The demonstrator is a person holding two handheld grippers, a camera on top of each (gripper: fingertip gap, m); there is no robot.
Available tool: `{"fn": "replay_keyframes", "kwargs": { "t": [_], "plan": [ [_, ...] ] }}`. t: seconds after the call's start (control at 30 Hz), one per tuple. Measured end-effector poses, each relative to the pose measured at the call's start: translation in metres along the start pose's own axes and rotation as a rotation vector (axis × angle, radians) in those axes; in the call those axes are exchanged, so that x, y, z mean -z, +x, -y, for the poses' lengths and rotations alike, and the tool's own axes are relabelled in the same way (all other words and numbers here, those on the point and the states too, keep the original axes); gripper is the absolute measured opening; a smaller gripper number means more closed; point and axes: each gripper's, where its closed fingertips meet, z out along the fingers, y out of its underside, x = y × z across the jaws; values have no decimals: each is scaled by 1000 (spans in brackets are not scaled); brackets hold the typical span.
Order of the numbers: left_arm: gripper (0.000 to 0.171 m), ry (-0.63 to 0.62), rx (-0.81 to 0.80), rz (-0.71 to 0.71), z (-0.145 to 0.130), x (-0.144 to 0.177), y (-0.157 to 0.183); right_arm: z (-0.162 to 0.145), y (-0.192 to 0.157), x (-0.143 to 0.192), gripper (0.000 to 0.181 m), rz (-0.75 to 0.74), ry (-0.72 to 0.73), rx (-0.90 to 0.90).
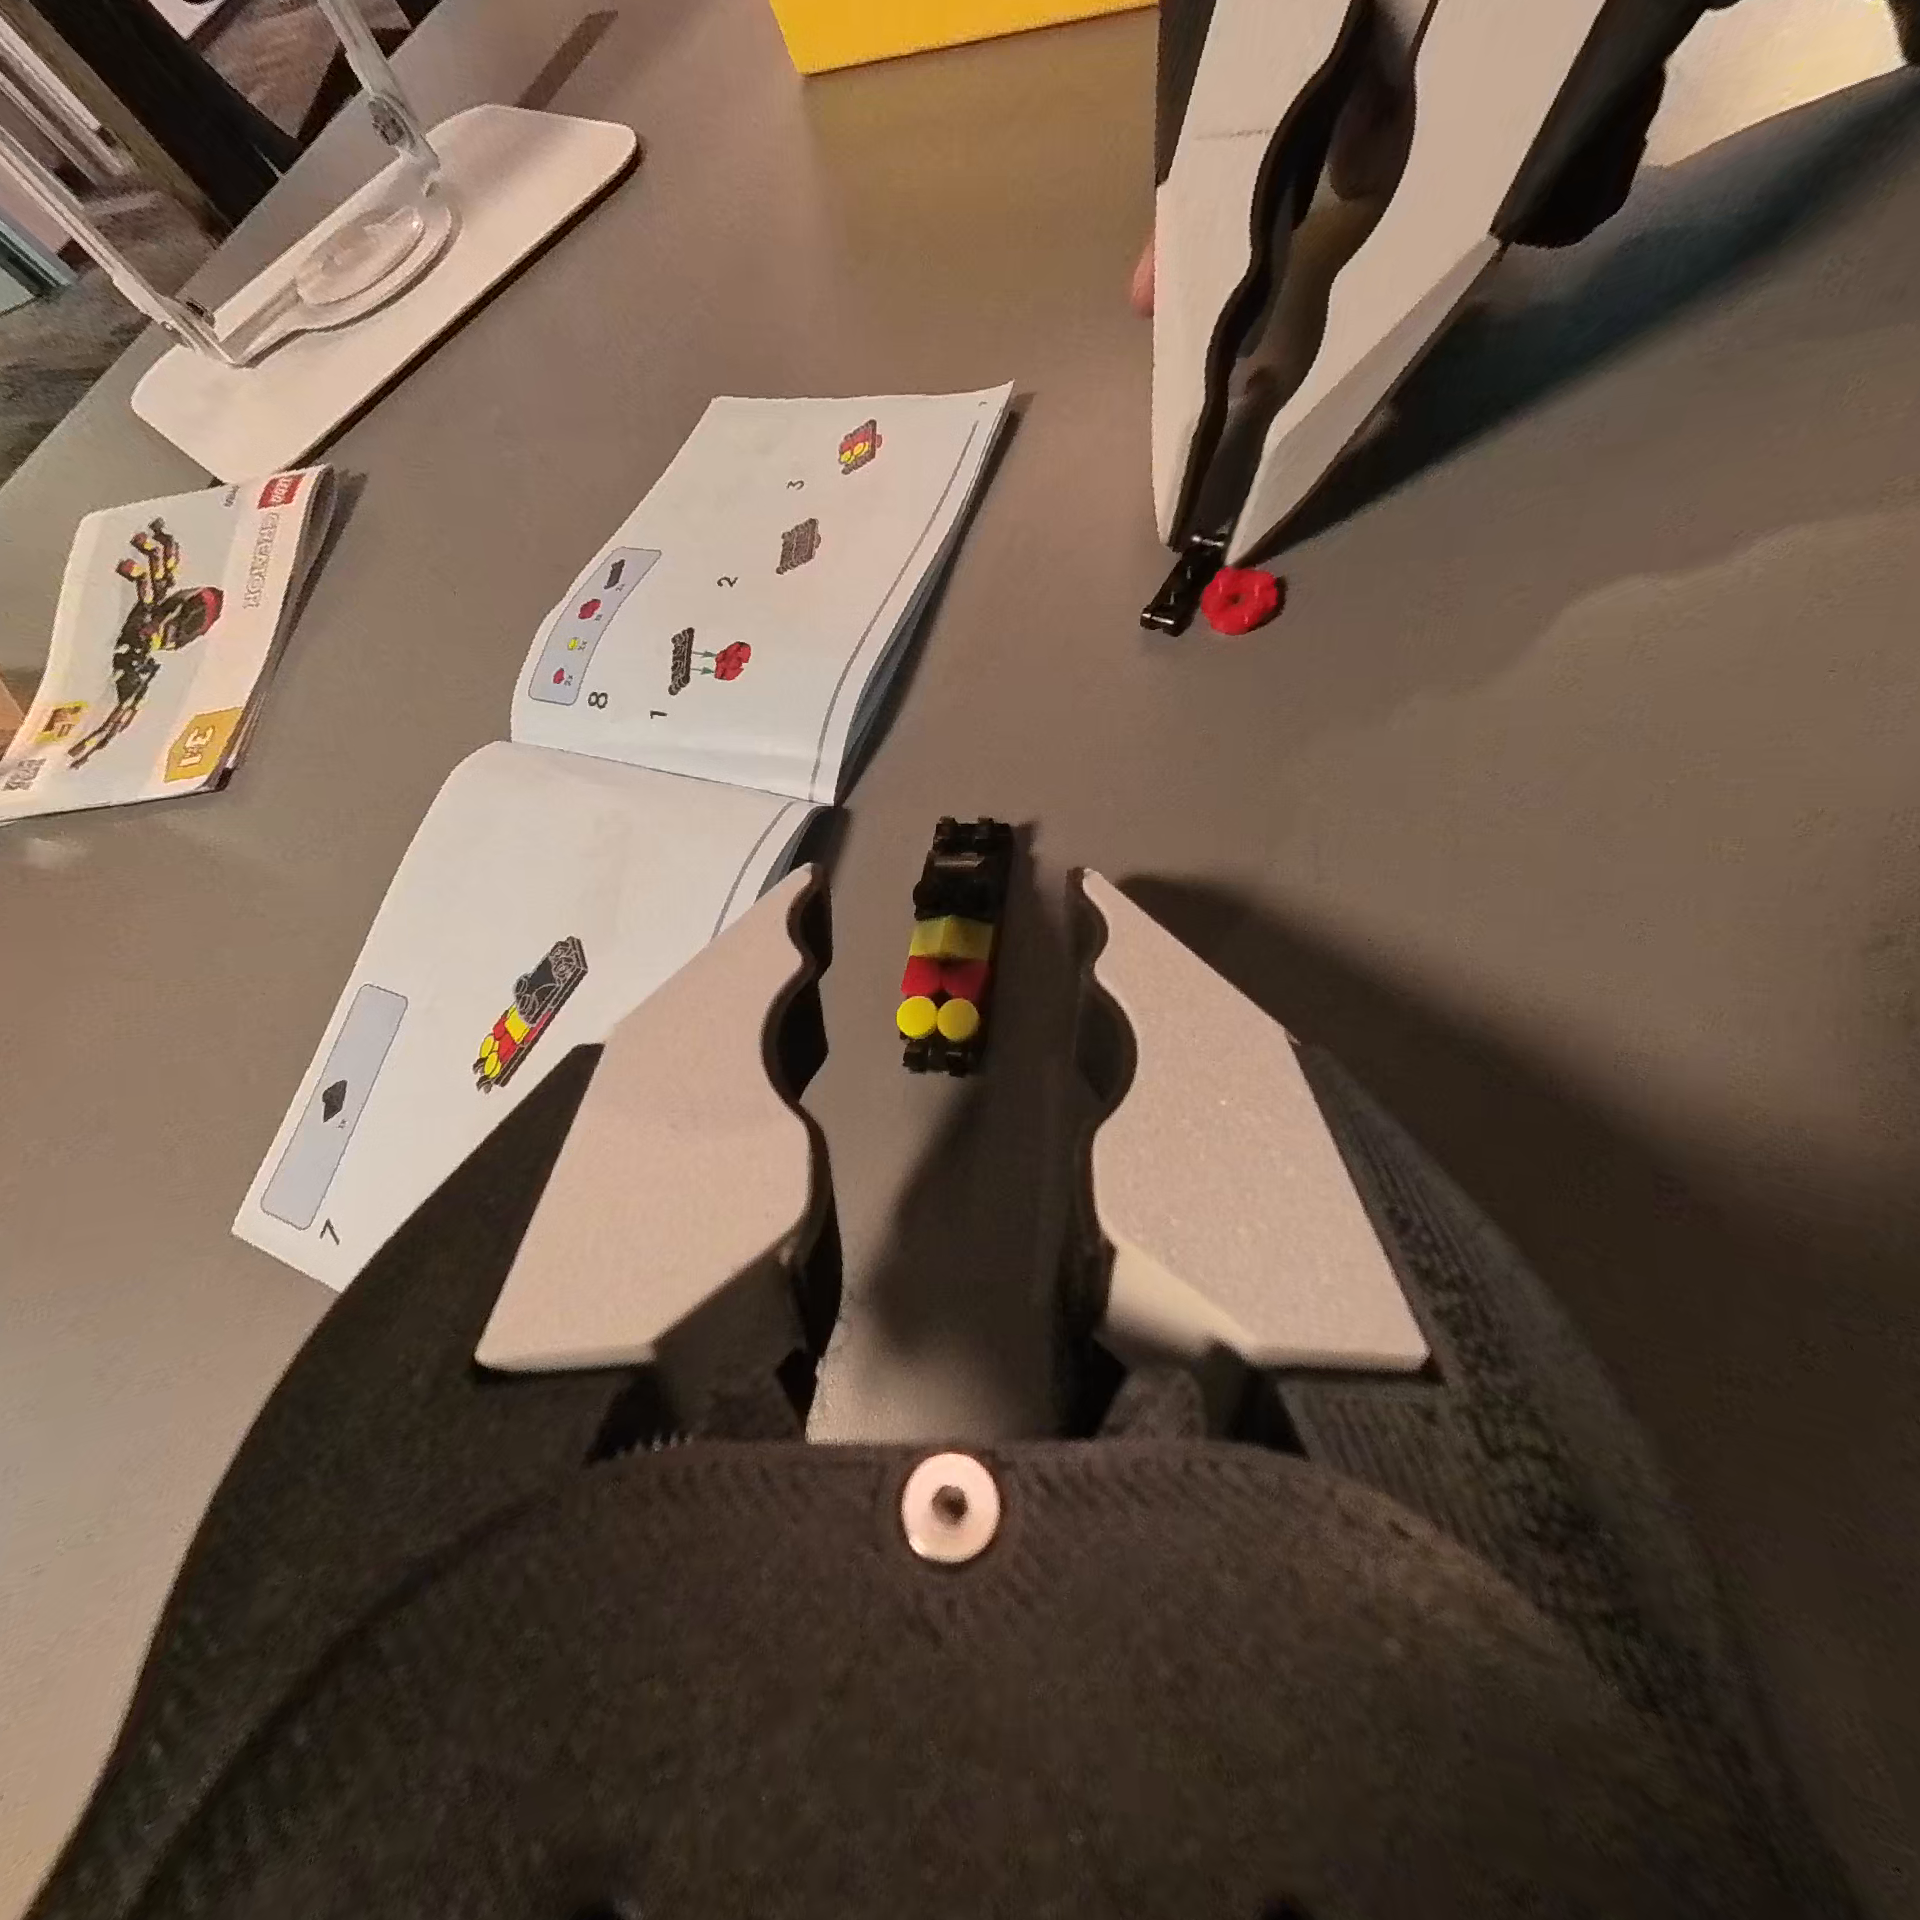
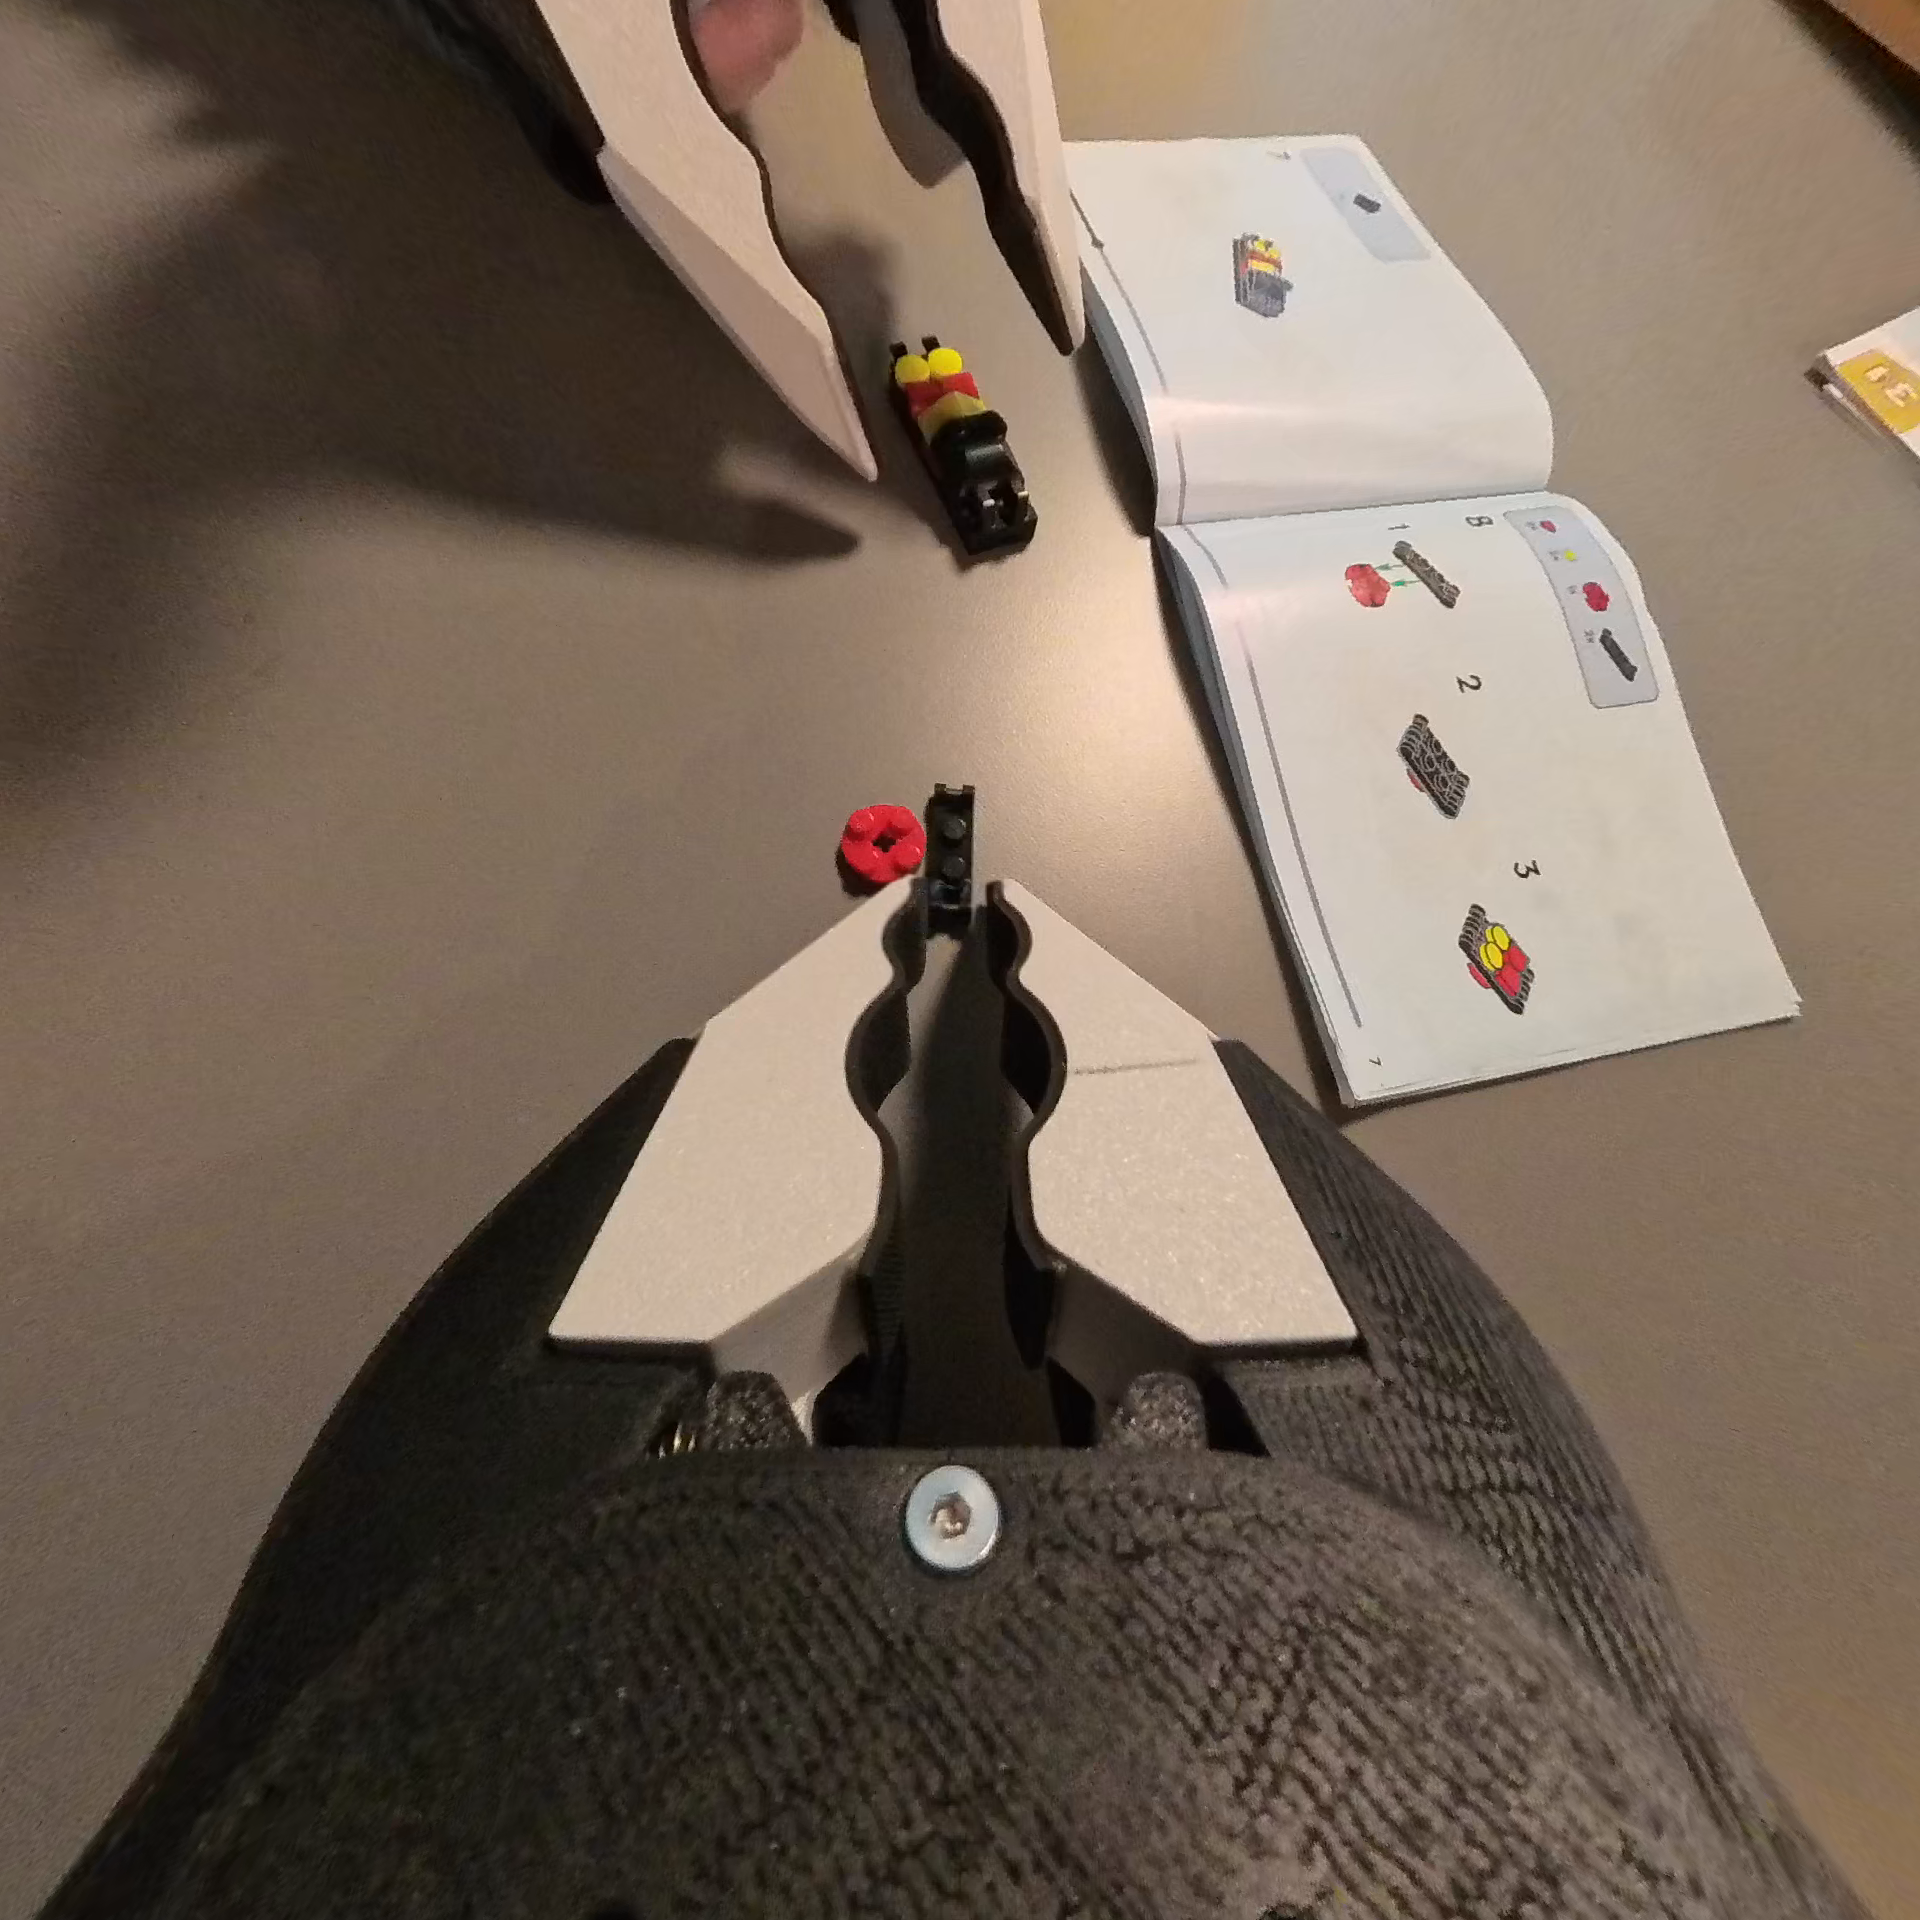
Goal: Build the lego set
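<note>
Left wrist view: the left gripper [image 1: 948,883] stands spread wide, gripping nothing — the black, red and yellow lego assembly [image 1: 954,951] lies on the grey table [image 1: 1455,935] between its fingertips, untouched, with the open instruction booklet [image 1: 665,790] just left.

Right wrist view: the right gripper [image 2: 954,891] is pinched onto the near end of a narrow black plate [image 2: 952,854] — a red round piece [image 2: 881,847] lies just beside it, left.

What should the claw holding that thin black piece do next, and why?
Probably lift the black plate and set it over the red round piece beside it. The right claw is shut on the plate's end, and the open booklet pictures red rounds joining a black plate.
</note>
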Motion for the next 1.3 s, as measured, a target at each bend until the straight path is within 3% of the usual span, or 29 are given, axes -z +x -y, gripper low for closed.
{"fn": "replay_keyframes", "kwargs": {
  "t": [0.33, 1.03, 1.3],
  "plan": [
    [44, -4, -10, 4, 0, 0, 1, 7, 3, 3, 6, -22, 47, 12],
    [44, -7, -28, 7, 0, -1, 2, 24, -8, 10, 6, 164, 173, 65],
    [44, -9, -34, 8, -1, -1, 3, 9, -7, 2, 6, 109, 71, 144]
  ]
}}
